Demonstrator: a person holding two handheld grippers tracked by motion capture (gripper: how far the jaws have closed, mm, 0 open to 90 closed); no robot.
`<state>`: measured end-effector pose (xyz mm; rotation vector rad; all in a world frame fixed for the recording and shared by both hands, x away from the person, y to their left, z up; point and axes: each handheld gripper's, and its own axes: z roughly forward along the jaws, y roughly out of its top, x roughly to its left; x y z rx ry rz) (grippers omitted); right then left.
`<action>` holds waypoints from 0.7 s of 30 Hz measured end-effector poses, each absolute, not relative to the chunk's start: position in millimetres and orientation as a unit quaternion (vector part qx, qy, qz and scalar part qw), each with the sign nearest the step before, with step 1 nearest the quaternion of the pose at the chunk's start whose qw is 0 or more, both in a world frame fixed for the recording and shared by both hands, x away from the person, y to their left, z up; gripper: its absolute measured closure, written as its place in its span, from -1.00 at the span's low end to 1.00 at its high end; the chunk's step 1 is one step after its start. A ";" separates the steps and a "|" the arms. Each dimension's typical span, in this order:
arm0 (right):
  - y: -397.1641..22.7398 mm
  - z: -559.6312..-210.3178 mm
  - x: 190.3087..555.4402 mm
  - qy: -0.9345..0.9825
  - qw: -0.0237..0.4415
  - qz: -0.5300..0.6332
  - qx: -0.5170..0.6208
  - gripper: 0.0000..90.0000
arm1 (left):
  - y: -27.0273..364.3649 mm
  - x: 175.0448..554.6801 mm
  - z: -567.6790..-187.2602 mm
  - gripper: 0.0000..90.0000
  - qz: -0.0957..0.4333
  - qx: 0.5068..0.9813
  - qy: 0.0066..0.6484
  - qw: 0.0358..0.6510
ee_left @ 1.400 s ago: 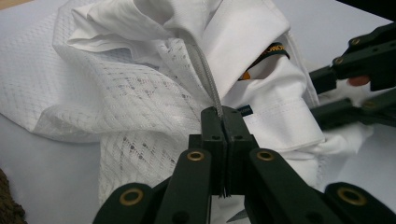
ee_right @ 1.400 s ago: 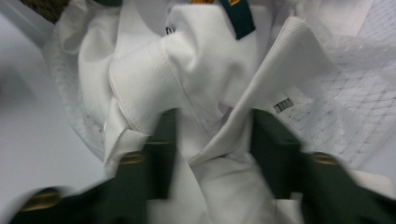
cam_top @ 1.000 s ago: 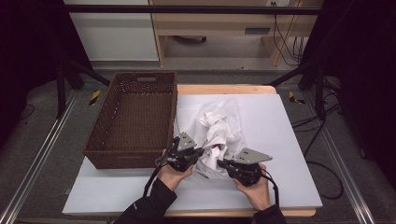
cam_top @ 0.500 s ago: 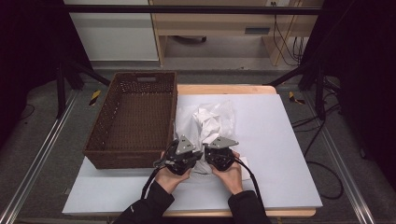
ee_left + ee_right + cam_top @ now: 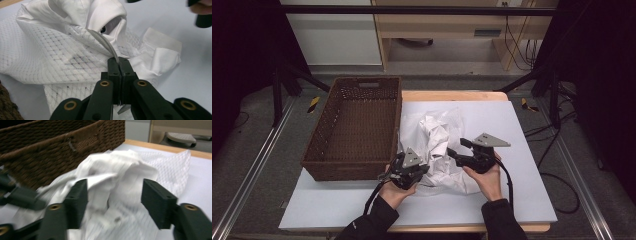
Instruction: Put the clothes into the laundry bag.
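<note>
While my left gripper (image 5: 119, 65) stays clenched on the white garment's (image 5: 437, 145) grey edging, my right gripper (image 5: 114, 195) has just been opening, nothing pinched; basket (image 5: 354, 125) stands left, bare table (image 5: 522, 150) right.

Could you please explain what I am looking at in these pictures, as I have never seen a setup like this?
A person sits at a table and holds a hand tool with two black jaws in each hand. The high view looks down from above; the other two pictures come from small cameras riding on each tool, looking along its jaws.

On the table lie a crumpled white shirt and, beside it, a brown wicker basket.

The left gripper is shut on a grey-edged fold of the shirt, best seen in the left gripper view. The right gripper has just been opening: in the right gripper view its jaws stand wide apart, with the shirt lying beyond them and nothing pinched. So just now one tool alone holds the cloth.
</note>
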<state>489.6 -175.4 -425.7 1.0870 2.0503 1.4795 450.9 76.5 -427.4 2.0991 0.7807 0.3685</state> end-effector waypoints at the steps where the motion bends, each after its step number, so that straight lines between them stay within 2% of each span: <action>1: -165.3 -427.1 499.2 0.732 0.193 0.526 0.387 -0.35 | 78.0 451.1 -427.1 0.98 0.146 0.839 0.312 0.421; 5: -141.0 -434.9 520.2 0.740 0.180 0.515 0.393 -0.33 | 79.3 450.0 -427.2 0.98 0.147 0.840 0.314 0.418; 6: -135.8 -437.3 525.2 0.743 0.168 0.513 0.396 -0.17 | 80.0 450.0 -427.3 0.98 0.146 0.840 0.314 0.418; 9: -131.5 -437.0 527.4 0.753 0.144 0.513 0.385 0.65 | 83.0 451.1 -427.1 0.98 0.140 0.839 0.316 0.421; 10: -133.0 -434.5 523.6 0.761 0.145 0.510 0.375 0.79 | 83.8 451.2 -427.0 0.98 0.138 0.839 0.316 0.422; 12: -137.9 -428.5 509.2 0.771 0.156 0.509 0.350 0.86 | 84.4 450.8 -427.2 0.98 0.138 0.840 0.316 0.420; 16: -146.6 -422.4 475.1 0.781 0.182 0.519 0.296 0.86 | 84.4 450.3 -427.8 0.98 0.155 0.839 0.324 0.410; 18: -149.4 -422.3 458.0 0.781 0.188 0.528 0.276 0.86 | 86.6 452.7 -428.3 0.98 0.133 0.835 0.329 0.420; 21: -146.9 -427.9 443.8 0.790 0.207 0.516 0.259 0.85 | 87.2 452.9 -424.7 0.98 0.135 0.835 0.329 0.420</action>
